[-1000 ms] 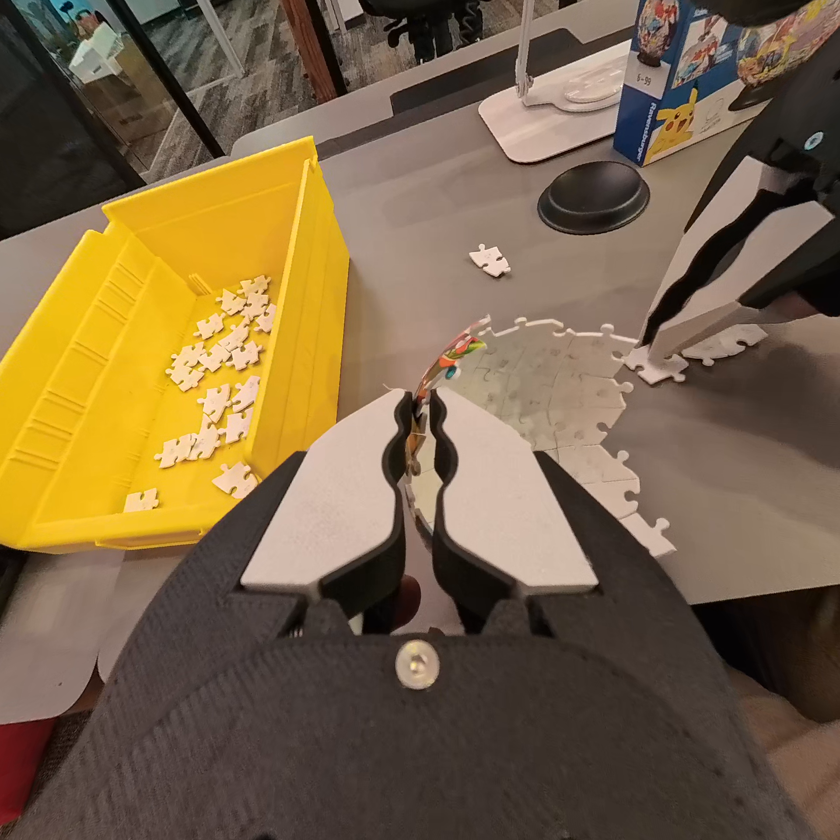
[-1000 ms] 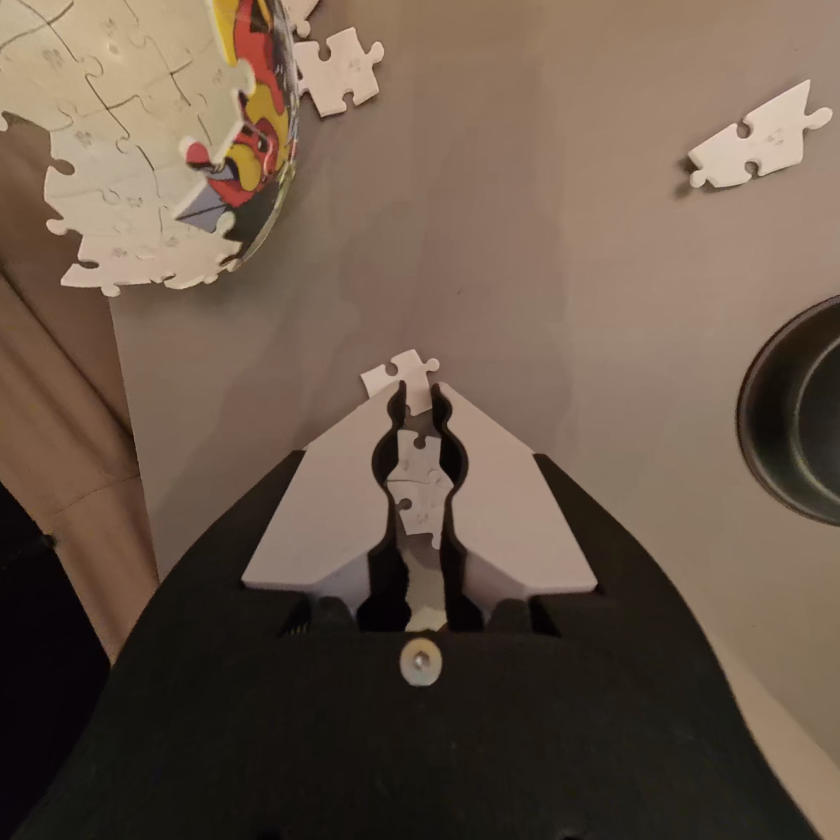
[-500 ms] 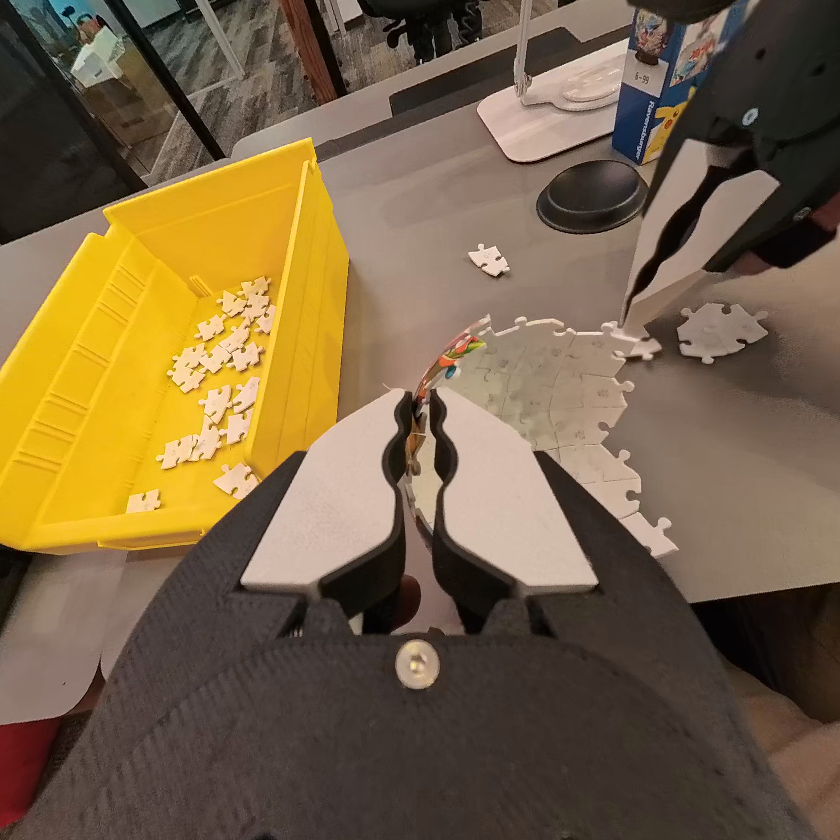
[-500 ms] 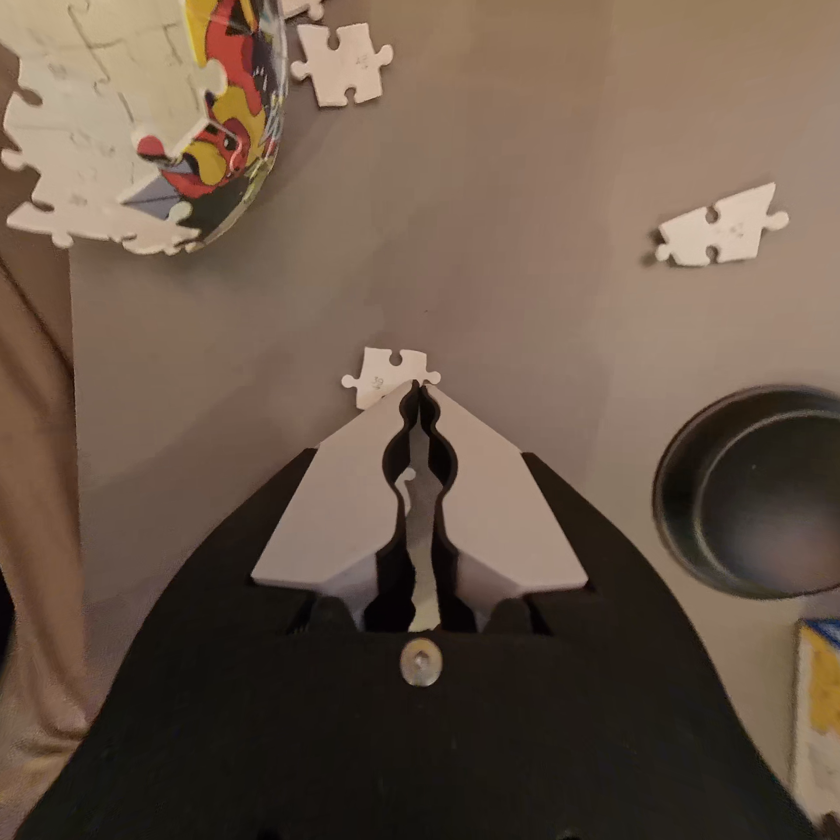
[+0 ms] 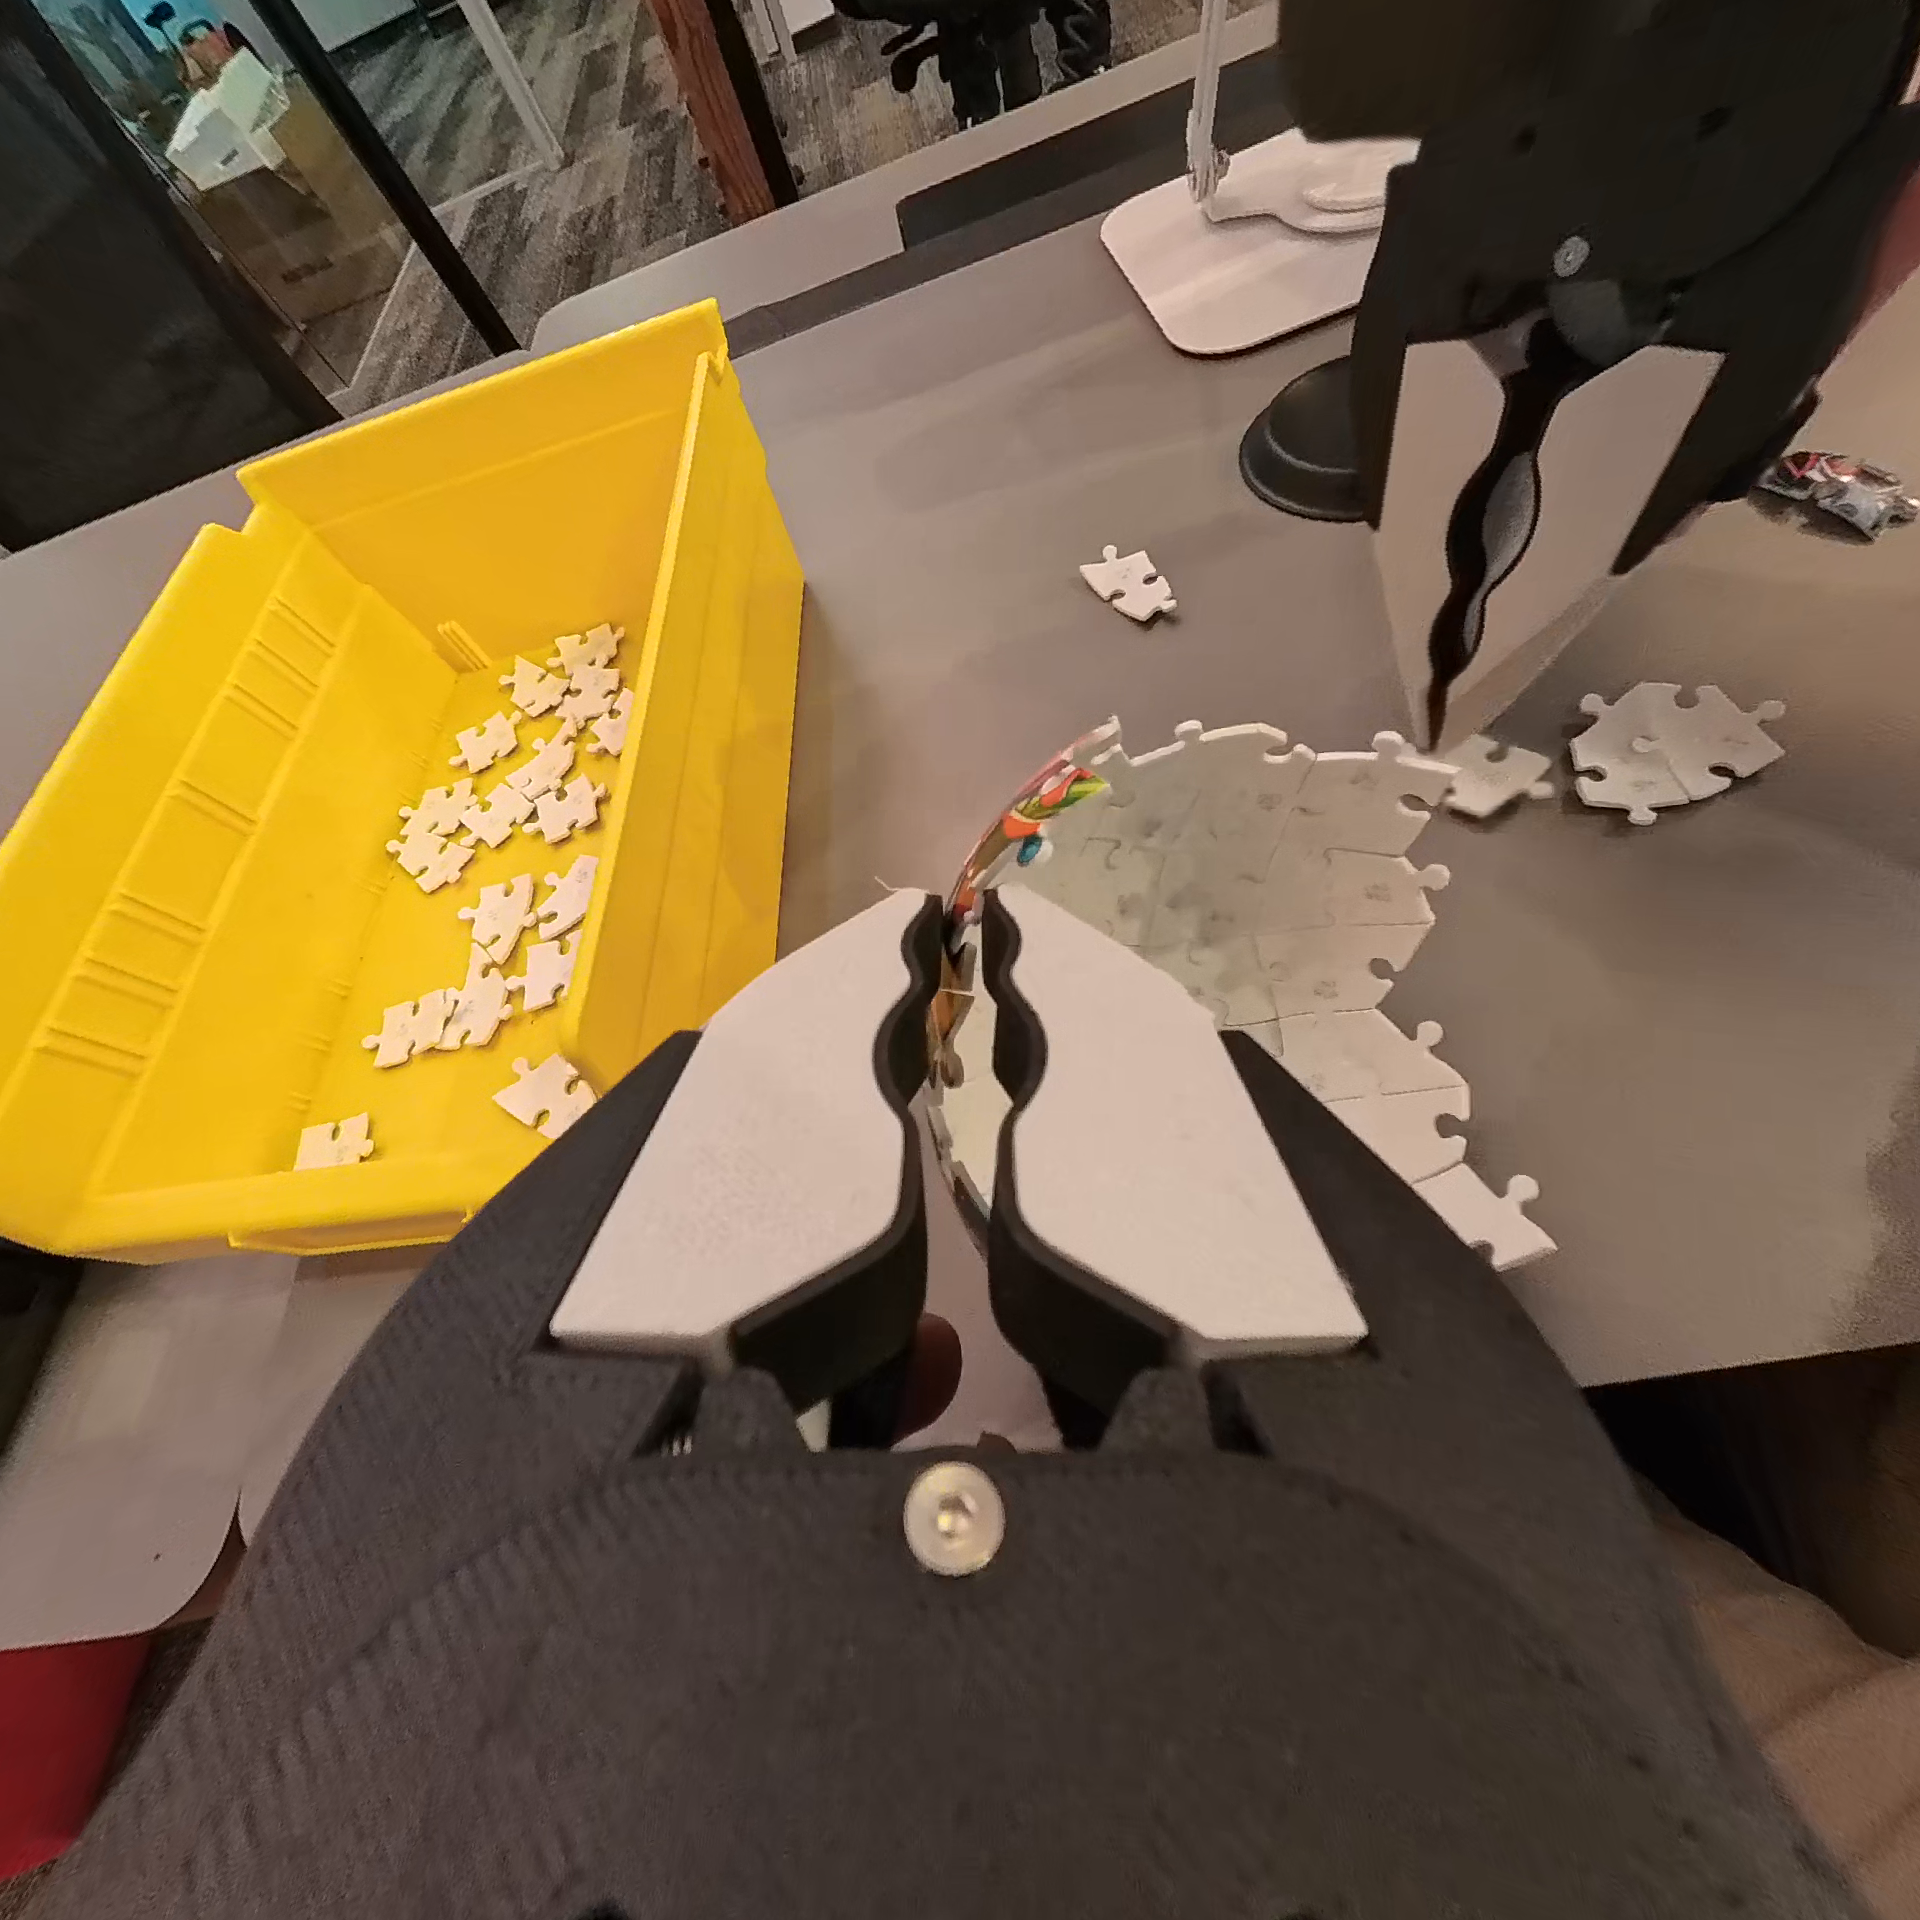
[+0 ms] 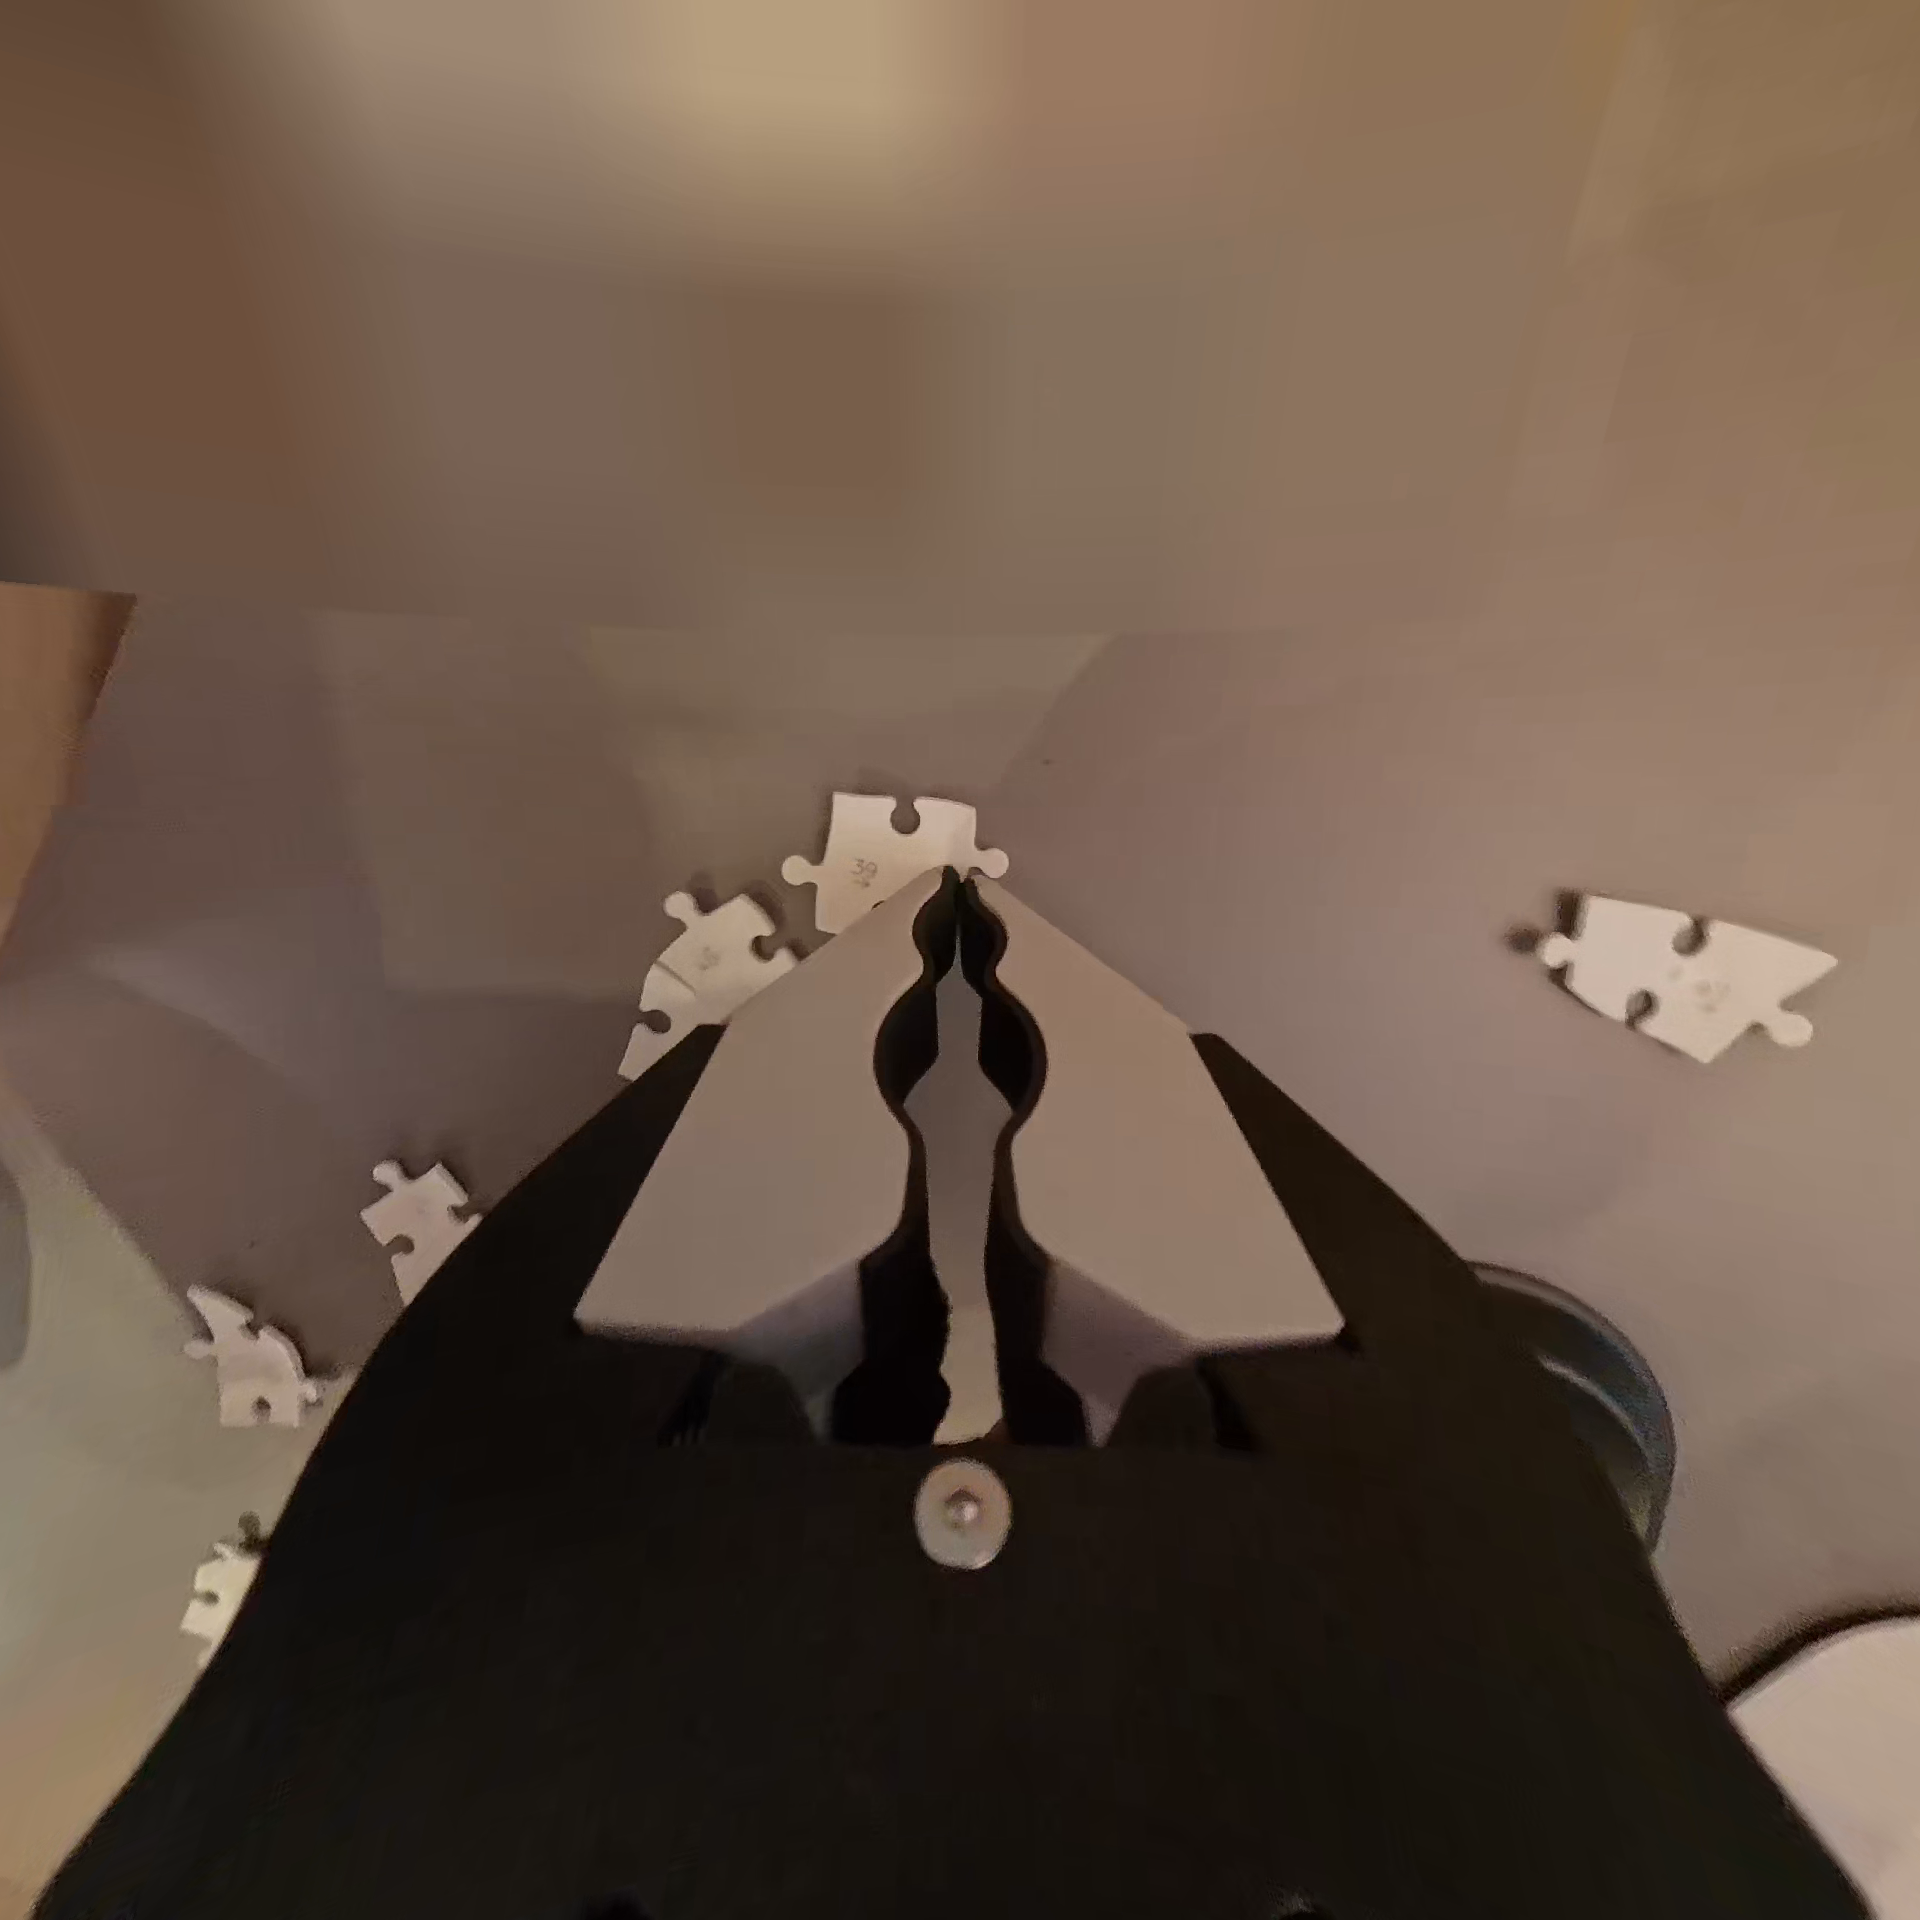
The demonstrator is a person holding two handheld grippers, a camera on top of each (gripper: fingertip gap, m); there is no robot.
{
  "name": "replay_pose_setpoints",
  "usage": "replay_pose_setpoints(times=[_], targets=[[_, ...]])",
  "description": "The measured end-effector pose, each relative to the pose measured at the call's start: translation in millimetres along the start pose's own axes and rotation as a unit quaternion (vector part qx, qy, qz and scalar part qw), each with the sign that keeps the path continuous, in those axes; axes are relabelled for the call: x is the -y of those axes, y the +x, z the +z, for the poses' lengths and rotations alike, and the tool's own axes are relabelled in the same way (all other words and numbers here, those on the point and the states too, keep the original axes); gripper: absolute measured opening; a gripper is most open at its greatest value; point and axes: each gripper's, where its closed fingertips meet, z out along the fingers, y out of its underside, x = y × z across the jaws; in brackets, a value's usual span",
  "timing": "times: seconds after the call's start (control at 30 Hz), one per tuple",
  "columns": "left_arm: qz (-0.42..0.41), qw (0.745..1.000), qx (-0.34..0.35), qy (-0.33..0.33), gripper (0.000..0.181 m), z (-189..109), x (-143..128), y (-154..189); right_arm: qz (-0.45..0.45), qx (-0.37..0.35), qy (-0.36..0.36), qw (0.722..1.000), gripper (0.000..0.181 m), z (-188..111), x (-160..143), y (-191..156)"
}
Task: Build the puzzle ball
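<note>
A grey desk (image 5: 935, 499) filled both views, glass office partitions behind it. On it sat the half-built puzzle ball (image 5: 1247, 904), a curved shell with its white inside up and a strip of coloured print along its near-left rim. The left gripper (image 5: 963, 902) had that rim pinched between its nearly closed jaws, the shell spreading out ahead and to the right of them. At the shell's far right edge the right gripper (image 5: 1439, 727) stood tips-down, jaws pressed together. Its tips touched a loose white piece (image 6: 899, 847) lying just beside the shell; whether the piece was actually gripped, I couldn't tell. A small joined cluster (image 5: 1673, 748) lay just right of those tips, and a single piece (image 5: 1127, 584) sat well beyond the left jaws. Out to the left of the left jaws stood a yellow bin (image 5: 343, 831) with scattered white pieces (image 5: 520, 810) inside.
</note>
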Motion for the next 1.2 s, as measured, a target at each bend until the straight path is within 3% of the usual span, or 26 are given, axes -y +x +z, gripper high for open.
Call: replay_pose_setpoints(times=[0.3,0.67,1.2], targets=[[-0.001,1.000,0.000,0.000,0.007,0.5,-0.1,0.1,-0.091,0.039,-0.049,0.994,0.000,0.0,-3.5,-8.3],[-0.002,1.000,0.001,-0.002,0.007,2.0,-1.2,-2.2,-0.191,0.019,-0.106,0.976,0.000,-0.9,-5.3,-6.4],[0.003,1.000,0.001,-0.004,0.006,1.3,-1.6,-3.3,-0.226,-0.012,-0.106,0.968,0.000,1.5,1.3,-4.9]])
